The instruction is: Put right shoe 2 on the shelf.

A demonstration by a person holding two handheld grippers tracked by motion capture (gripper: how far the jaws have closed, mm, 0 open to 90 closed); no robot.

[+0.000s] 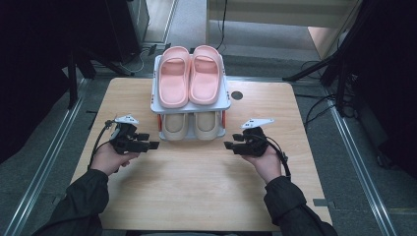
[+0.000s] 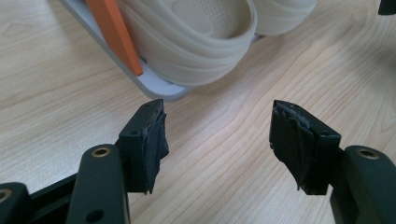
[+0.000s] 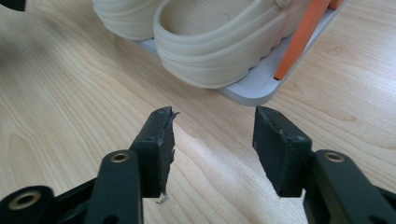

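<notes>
Two grippers hover over the bench point(image 1: 196, 187), jaws spread and empty: left gripper point(image 1: 156, 145) at 9 o'clock, right gripper point(image 1: 227, 145) at 3 o'clock of the beige slippers point(image 1: 192, 125) on the rack's point(image 1: 154, 93) lower shelf; pink slippers point(image 1: 189, 73) sit above.

A two-tier white plastic shoe rack point(image 1: 154, 93) stands on the light wooden table point(image 1: 196, 187), pink rubber slippers point(image 1: 189, 74) on top (beige slippers point(image 1: 192, 125) beneath), flanked by the left gripper point(image 1: 153, 146) and right gripper point(image 1: 229, 145).
</notes>
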